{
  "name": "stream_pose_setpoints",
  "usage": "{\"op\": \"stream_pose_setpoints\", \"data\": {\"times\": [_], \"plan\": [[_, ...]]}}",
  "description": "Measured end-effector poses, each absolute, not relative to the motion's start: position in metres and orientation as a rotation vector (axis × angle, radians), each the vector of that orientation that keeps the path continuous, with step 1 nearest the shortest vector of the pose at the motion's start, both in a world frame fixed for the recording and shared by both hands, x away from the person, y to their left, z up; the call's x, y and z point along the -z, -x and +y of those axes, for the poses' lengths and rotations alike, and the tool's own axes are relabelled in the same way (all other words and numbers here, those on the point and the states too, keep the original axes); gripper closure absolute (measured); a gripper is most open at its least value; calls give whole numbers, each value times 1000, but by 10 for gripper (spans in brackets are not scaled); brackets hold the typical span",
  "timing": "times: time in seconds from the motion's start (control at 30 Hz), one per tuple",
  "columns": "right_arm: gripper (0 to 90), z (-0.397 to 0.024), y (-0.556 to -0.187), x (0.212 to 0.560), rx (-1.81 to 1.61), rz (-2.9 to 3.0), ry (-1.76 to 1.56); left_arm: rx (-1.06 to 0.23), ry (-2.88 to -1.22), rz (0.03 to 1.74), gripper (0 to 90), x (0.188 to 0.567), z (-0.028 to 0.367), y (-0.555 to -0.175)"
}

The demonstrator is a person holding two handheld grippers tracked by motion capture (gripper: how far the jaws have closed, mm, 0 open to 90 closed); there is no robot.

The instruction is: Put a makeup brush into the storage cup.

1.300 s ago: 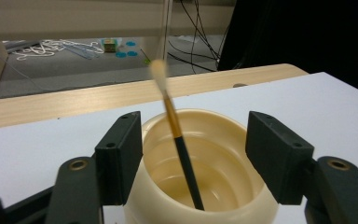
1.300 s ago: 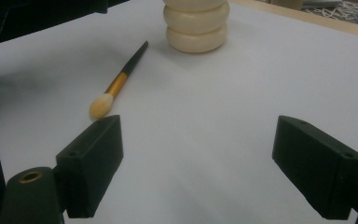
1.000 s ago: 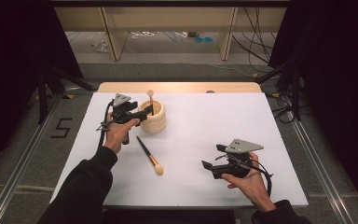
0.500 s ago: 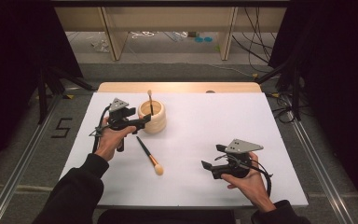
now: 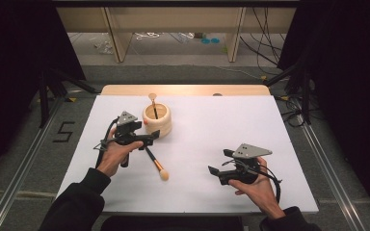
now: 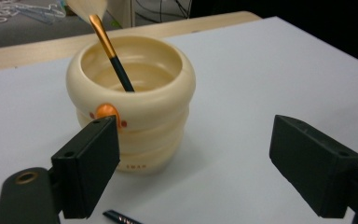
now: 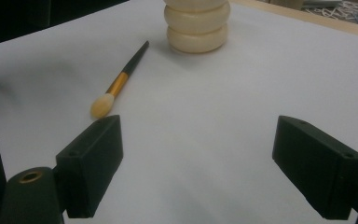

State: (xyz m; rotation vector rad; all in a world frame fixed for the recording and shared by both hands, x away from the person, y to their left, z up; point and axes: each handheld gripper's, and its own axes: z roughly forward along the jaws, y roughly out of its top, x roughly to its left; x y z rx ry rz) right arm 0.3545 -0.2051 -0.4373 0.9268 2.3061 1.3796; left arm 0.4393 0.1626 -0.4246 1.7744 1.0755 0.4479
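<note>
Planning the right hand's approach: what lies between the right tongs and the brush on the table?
Nothing: bare white table between the right tongs and the brush, per the right gripper view.

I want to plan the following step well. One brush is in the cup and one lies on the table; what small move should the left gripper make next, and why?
Probably lower the left gripper toward the brush on the table and bring its open jaws around the dark handle. It holds nothing, it hovers beside the cream cup, which has one brush in it, and the loose brush's handle end lies just below it.
</note>
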Motion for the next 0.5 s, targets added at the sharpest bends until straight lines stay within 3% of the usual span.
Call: {"op": "stream_pose_setpoints", "data": {"times": [0.5], "plan": [[169, -205, -354, 438, -1374, 2320, -918, -354, -1966, 1180, 163, 446, 161, -425]]}}
